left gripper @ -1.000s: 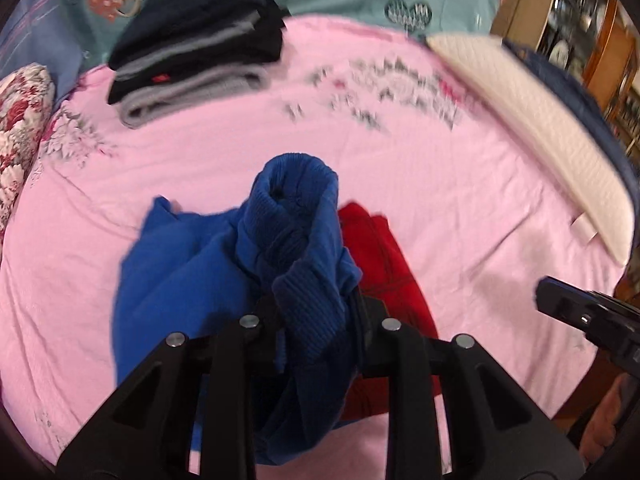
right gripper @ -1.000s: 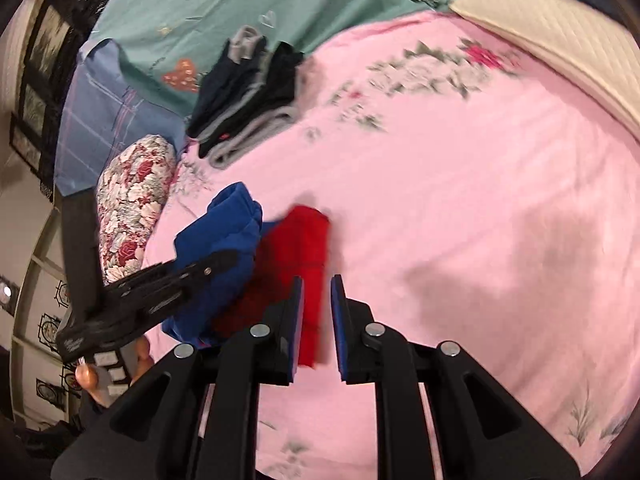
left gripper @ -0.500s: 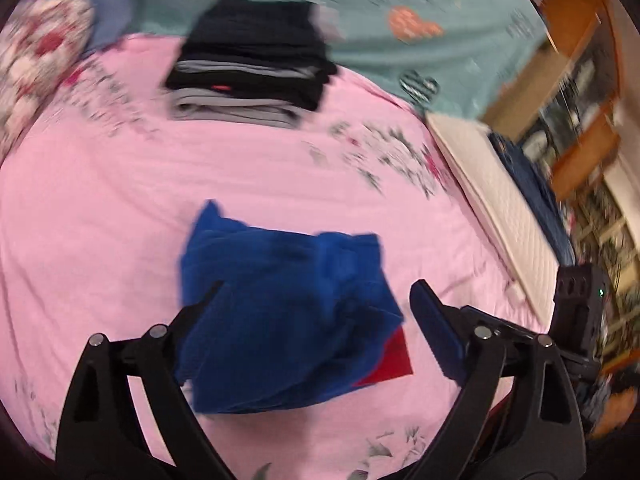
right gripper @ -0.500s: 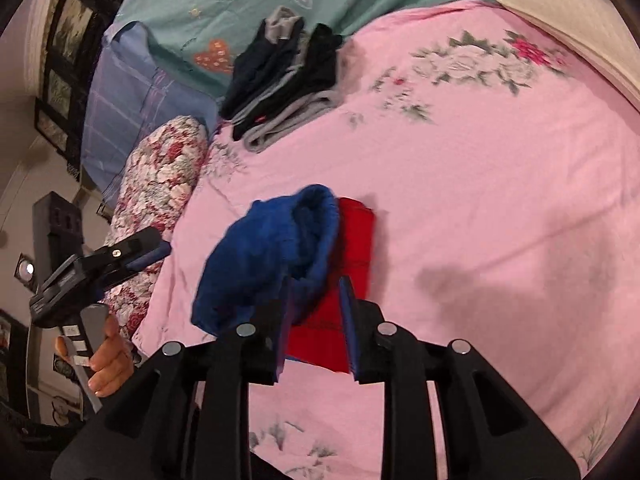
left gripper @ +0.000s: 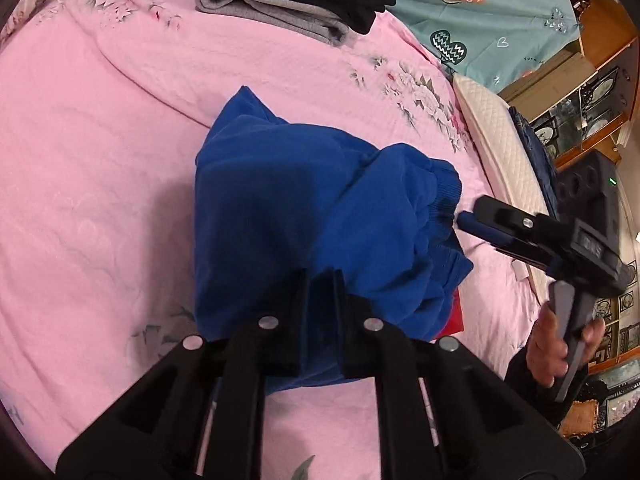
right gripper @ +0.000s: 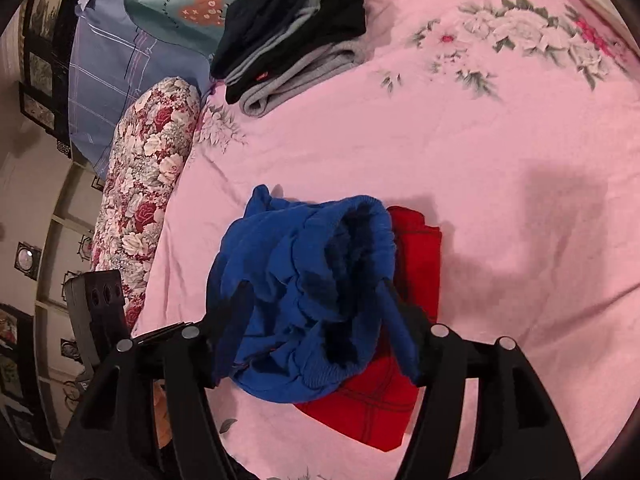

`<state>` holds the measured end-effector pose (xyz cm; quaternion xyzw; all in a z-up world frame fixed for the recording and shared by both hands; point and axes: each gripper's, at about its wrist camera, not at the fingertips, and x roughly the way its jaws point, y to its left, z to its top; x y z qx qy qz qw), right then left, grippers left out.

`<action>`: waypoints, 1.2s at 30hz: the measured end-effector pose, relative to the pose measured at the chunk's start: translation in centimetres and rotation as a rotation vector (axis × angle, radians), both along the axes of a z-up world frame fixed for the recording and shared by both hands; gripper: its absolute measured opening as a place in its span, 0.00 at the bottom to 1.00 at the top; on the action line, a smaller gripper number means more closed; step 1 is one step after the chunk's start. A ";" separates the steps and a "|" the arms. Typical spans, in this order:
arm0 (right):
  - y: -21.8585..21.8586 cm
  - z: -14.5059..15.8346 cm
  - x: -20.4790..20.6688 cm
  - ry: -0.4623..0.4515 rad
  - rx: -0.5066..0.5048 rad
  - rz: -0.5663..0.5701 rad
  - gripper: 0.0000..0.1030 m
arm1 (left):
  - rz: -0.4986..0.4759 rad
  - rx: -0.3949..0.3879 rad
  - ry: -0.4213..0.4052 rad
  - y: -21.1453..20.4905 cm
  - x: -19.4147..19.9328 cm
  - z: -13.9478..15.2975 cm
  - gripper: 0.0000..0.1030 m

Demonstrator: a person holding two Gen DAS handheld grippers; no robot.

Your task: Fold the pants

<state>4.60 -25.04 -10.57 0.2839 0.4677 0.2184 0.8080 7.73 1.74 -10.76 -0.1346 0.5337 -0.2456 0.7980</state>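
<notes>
Blue pants (left gripper: 304, 216) bunched in a loose heap on the pink bedsheet (left gripper: 100, 152), near the bed's front edge, lying partly over a folded red garment (right gripper: 384, 396). Left gripper (left gripper: 320, 280) angled down over the near side of the heap, fingers drawn narrow with blue fabric between them; a true pinch cannot be told. Right gripper (right gripper: 316, 304) spread wide, fingers straddling the ribbed waistband end, pressed against the cloth on both sides. Right hand (left gripper: 556, 344) wrapped around the gripper's handle, seen low at the right. Stack of folded dark clothes (right gripper: 288, 32) at the bed's far edge, well apart. Floral bolster (right gripper: 148, 184) along the left edge.
</notes>
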 end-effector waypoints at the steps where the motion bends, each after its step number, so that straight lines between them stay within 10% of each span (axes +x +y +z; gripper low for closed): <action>1: 0.3 -0.6 0.7 0.027 0.008 0.029 0.63 | -0.001 -0.008 0.002 0.2 0.1 0.0 0.09; 5: 2.8 -1.6 1.5 0.067 -0.011 0.116 0.60 | 0.005 -0.041 0.019 0.8 0.3 0.0 0.10; 6: 3.4 -1.7 1.2 0.065 -0.036 0.121 0.34 | 0.002 -0.040 0.017 0.7 0.3 -0.2 0.10; 9: 2.3 -0.5 -0.2 0.040 0.011 0.060 0.22 | -0.004 -0.040 0.015 0.6 0.4 0.2 0.10; 10: 1.5 1.0 -0.9 0.005 0.029 0.043 0.04 | -0.012 -0.042 0.008 0.7 0.2 0.4 0.10; 17: -1.4 6.0 -5.0 -0.098 -0.064 -0.033 0.05 | -0.082 -0.020 0.001 -1.2 -0.6 0.3 0.11; 21: -1.2 2.2 -3.6 0.026 -0.038 -0.042 0.44 | -0.079 -0.021 0.018 -1.4 -0.3 -0.3 0.13; 28: 0.3 -1.2 -0.8 0.089 0.044 0.044 0.43 | -0.086 0.018 0.001 -2.2 -0.4 -0.7 0.13; 30: 1.5 -2.9 -0.1 0.135 0.032 0.070 0.26 | -0.087 0.017 0.006 -2.1 -0.4 -0.7 0.13; 36: -0.7 1.2 -4.9 0.011 -0.001 -0.040 0.17 | -0.163 -0.019 -0.010 -2.7 -1.9 0.5 0.14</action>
